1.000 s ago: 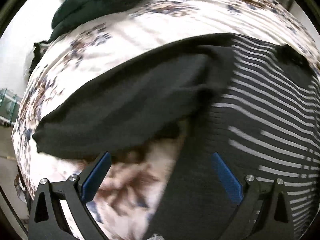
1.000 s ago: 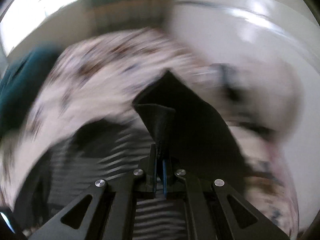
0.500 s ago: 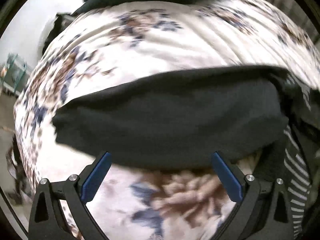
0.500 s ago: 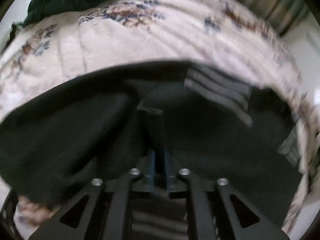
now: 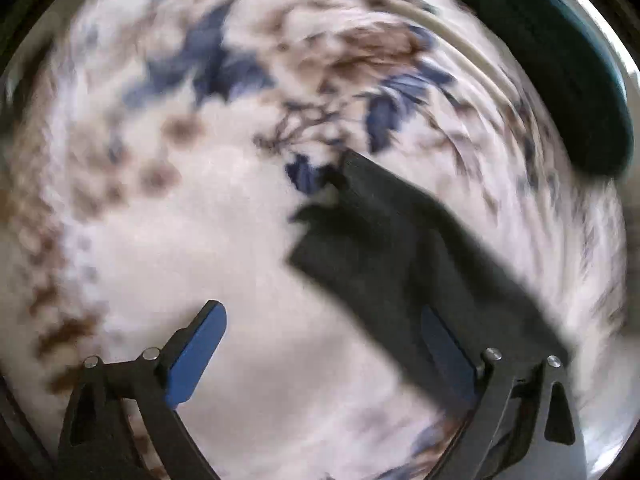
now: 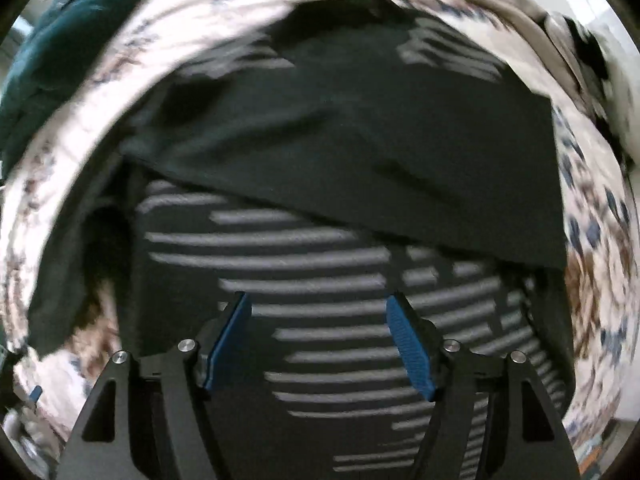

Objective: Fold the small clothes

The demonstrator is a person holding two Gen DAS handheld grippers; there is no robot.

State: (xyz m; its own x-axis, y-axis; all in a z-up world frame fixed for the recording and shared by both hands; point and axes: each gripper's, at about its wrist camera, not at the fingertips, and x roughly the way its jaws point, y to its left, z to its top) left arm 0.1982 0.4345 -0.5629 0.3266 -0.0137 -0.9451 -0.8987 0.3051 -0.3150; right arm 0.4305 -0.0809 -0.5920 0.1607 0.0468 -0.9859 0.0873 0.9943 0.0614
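Heavily blurred in both views, edges smeared by motion. Hard to tell fine weave or seams anywhere.

Seen from the left wrist: left gripper (image 5: 322, 314) spread wide, nothing between the blue pads (image 5: 196, 360), hanging over a floral bedspread (image 5: 160, 216) — soft white cloth with blue and brown blotches, wrinkled into ridges toward the upper right. A dark sleeve (image 5: 400, 264) lying flat on the bedspread, long and tapered, squared cuff end pointing toward the upper middle, matte knit look; its lower end cut off behind the right-hand finger of the gripper. A teal pillow (image 5: 560, 80) at the upper right rim, only partly in frame.

Seen from the right wrist: right gripper (image 6: 318, 316) parted, gripping nothing, pads (image 6: 410, 352) ribbed and blue, poised just above a striped garment (image 6: 304, 280) — dark fabric with pale grey horizontal bands, spread on the bed close beneath the camera. A plain dark fold (image 6: 360, 140) laid across its upper part, straight slanted edge, stripes hidden beneath it and showing again near the top. Bedspread visible round the rim only; small dark things at the upper right too smeared to name.
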